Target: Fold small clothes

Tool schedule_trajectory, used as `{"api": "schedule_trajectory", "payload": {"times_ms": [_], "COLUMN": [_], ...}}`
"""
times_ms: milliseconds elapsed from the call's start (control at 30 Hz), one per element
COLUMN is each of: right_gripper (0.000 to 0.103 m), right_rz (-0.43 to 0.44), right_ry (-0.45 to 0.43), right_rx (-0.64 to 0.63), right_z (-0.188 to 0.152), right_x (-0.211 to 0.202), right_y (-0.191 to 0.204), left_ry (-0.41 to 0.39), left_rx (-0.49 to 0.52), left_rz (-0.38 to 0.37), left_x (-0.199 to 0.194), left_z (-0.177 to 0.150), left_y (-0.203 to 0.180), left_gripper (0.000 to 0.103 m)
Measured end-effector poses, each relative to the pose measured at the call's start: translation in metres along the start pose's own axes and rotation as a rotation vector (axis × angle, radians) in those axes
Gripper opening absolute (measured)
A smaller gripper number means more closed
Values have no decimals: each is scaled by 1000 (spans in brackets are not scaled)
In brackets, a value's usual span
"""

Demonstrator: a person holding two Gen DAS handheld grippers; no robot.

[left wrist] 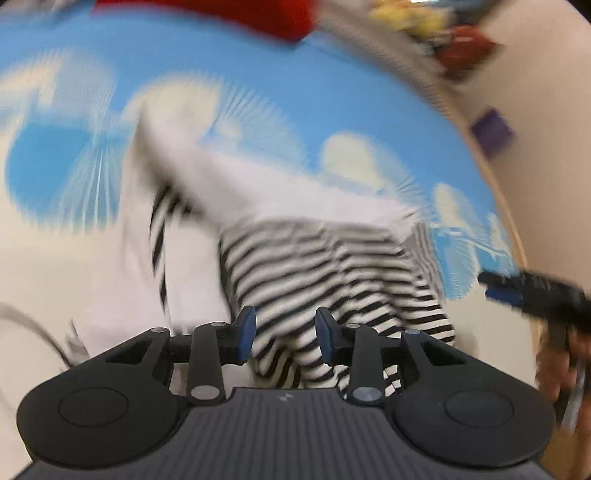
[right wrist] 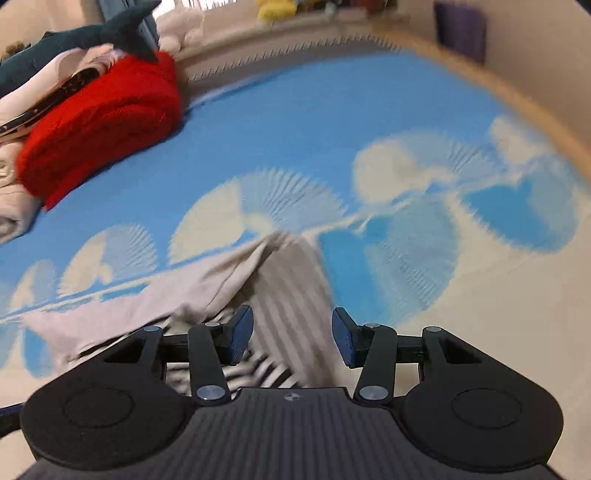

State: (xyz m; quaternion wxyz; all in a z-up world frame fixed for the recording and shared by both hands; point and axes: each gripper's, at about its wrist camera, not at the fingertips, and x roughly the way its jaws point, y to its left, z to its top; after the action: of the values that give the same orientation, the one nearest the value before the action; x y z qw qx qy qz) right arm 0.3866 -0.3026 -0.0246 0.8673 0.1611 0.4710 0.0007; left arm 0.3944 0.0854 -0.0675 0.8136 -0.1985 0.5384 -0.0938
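Observation:
A small black-and-white striped garment (left wrist: pixel 325 273) with a plain white part lies crumpled on the blue and white patterned mat (left wrist: pixel 258 74). My left gripper (left wrist: pixel 285 338) is open, its fingers just over the garment's near striped edge. The right gripper (left wrist: pixel 517 288) shows at the right edge of the left wrist view. In the right wrist view my right gripper (right wrist: pixel 292 338) is open above the same garment (right wrist: pixel 280 288), with the mat (right wrist: pixel 314 129) beyond. Both views are motion-blurred.
A folded red cloth (right wrist: pixel 107 122) sits on a pile of pale clothes (right wrist: pixel 11 184) at the mat's far left, with a dark plush shark (right wrist: pixel 85 37) behind. A purple box (right wrist: pixel 460 29) stands by the wall. Yellow toys (right wrist: pixel 275 9) lie on a ledge.

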Motion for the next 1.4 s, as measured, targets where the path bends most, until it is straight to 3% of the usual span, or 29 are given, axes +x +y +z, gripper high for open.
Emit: {"api": "schedule_trajectory", "payload": {"times_ms": [167,300,400,433,467,500,533,567,600,667,733,767,833,867,933,1000,1033,1100,1133,1167,1233,1400], "right_gripper": [49,50,50,49,49,34,12,6,3,1,1,1,1,1,1,4,6,6,11,15,32,33], "right_rz": [-20,1,0,-5,-8,-6,7,25,60,212,434,501,495,424,198,34,23,70,96,104,92,88], "right_ry": [126,186,232,241,247,250,250,240,212,111,-7,-53,-83,-41,143,268,279,262,239,215,180,260], "right_rx": [-68,-141,-253,-291,-315,-328,-328,-310,-271,-119,85,170,254,263,254,281,332,389,383,366,320,331], "right_z": [-20,-31,-42,-47,-50,-52,-52,-49,-43,-25,-8,-3,1,0,-10,-28,-32,-30,-27,-24,-20,-28], "right_x": [33,48,60,62,65,66,66,65,59,39,14,6,2,10,40,65,68,65,60,56,50,64], "right_y": [9,19,33,39,44,49,52,52,52,43,24,15,1,-4,-14,-26,-32,-35,-32,-27,-20,-18], "left_ry": [127,165,150,143,132,114,71,-1,-93,-292,-416,-443,-392,-305,-129,-52,-47,-66,-80,-94,-89,-18], "left_rx": [-123,-193,-203,-200,-197,-187,-166,-138,-100,-22,9,7,-40,-72,-157,-265,-288,-290,-287,-288,-298,-351], "left_rz": [20,38,65,67,64,58,59,72,91,110,118,126,138,145,159,145,125,88,79,70,53,64], "left_x": [43,58,55,55,54,48,38,27,12,-21,-43,-48,-44,-32,-6,6,5,2,1,-2,-1,16], "left_z": [-3,-15,-15,-13,-11,-7,-2,4,10,20,24,26,28,29,27,22,22,25,27,26,25,16], "left_y": [9,14,18,18,18,21,22,20,16,9,9,10,22,30,50,68,72,69,66,61,57,62], "left_gripper": [58,58,55,44,23,12,3,3,3,3,2,2,2,3,3,4,9,28,45,54,56,55]}}
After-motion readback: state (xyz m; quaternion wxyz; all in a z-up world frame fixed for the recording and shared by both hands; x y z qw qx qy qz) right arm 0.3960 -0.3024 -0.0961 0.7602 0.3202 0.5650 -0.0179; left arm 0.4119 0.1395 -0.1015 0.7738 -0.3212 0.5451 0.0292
